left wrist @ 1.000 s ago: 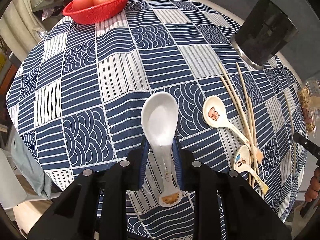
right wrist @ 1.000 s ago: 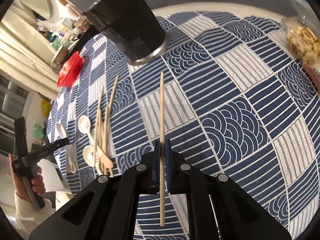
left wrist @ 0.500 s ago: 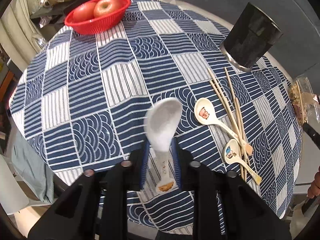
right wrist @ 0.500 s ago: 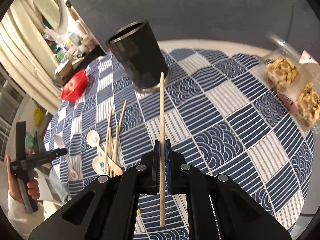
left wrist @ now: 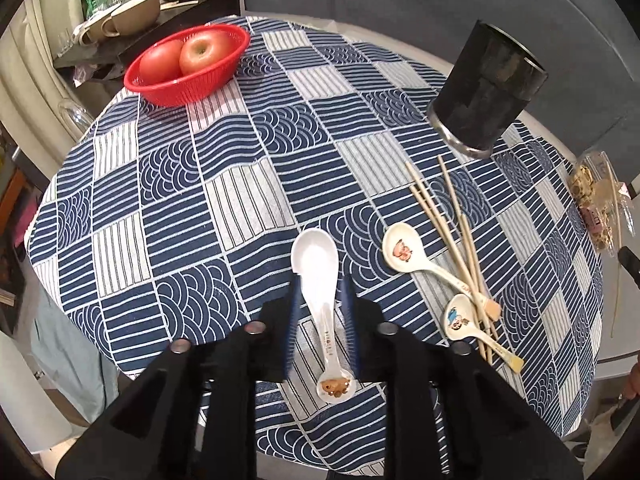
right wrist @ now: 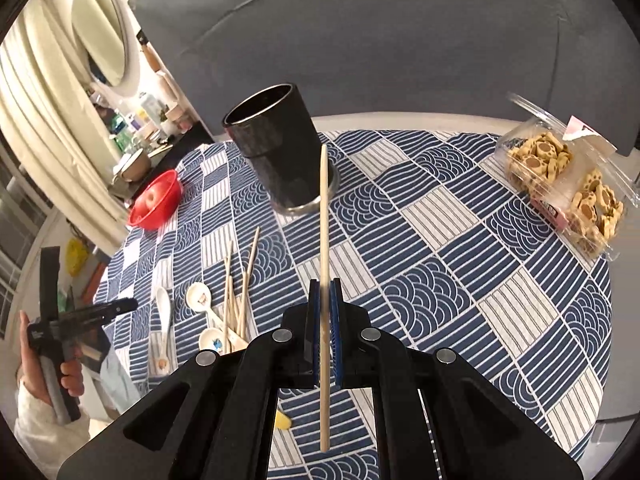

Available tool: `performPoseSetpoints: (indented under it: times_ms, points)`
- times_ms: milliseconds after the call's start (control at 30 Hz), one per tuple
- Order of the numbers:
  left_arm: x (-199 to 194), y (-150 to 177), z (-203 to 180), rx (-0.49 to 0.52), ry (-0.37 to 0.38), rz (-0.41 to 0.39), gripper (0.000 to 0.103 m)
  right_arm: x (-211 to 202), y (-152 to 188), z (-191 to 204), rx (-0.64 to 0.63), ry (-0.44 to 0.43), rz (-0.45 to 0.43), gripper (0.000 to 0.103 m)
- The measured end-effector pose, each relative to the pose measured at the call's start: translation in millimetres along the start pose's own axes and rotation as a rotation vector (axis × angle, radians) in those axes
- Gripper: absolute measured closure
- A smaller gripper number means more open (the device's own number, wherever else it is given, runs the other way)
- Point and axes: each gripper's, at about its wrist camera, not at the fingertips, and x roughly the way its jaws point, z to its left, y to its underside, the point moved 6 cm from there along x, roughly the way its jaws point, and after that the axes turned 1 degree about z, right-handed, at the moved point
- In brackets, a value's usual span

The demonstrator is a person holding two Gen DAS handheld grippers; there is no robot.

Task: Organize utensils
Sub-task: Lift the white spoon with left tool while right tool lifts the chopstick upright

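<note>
Utensils (left wrist: 448, 248), patterned tablecloth (left wrist: 248, 184) (blue-white), grey sofa (right wrist: 400, 40)

Two spoons (left wrist: 404, 250) and chopsticks (left wrist: 452, 220) on tablecloth (left wrist: 240, 192), before cup (left wrist: 486, 88).

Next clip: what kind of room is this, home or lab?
Likely a home dining area: a round table under a patterned tablecloth, a red fruit basket, and a cluttered sideboard.
</note>
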Motion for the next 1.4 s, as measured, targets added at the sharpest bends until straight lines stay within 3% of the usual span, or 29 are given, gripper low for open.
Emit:
performPoseSetpoints:
  times_ms: [167, 233, 633, 767, 867, 933, 1133, 1233, 1333, 1400]
  points:
    - [15, -1, 4, -0.014, -0.008, 0.018, 0.065, 5, 0, -3, 0.003, 0.008, 0.018, 0.098]
    - [22, -2, 6, -0.030, 0.002, 0.027, 0.052, 10, -2, -5, 0.000, 0.010, 0.026, 0.098]
    - [66, -11, 9, -0.036, -0.035, 0.070, 0.037, 46, -26, -7, -0.018, -0.014, 0.079, 0.098]
    - [78, -13, 8, -0.009, -0.080, 0.075, 0.037, 57, -35, -5, -0.027, -0.021, 0.090, 0.098]
    - [78, -15, 6, 0.018, -0.111, 0.043, 0.048, 66, -41, -4, -0.034, -0.021, 0.099, 0.098]
    - [78, -19, 8, 0.012, -0.112, 0.039, 0.066, 71, -43, -3, -0.031, -0.025, 0.104, 0.098]
    - [76, -20, 12, 0.005, -0.071, 0.041, 0.066, 75, -39, 0, -0.026, -0.027, 0.112, 0.098]
    - [68, -20, 12, 0.002, -0.059, 0.016, 0.066, 71, -35, 2, -0.028, -0.025, 0.110, 0.098]
    - [59, -19, 13, 0.006, -0.097, -0.025, 0.066, 63, -32, 5, -0.029, -0.026, 0.098, 0.098]
    - [55, -19, 12, -0.014, -0.061, -0.039, 0.066, 56, -31, 9, -0.036, -0.024, 0.079, 0.098]
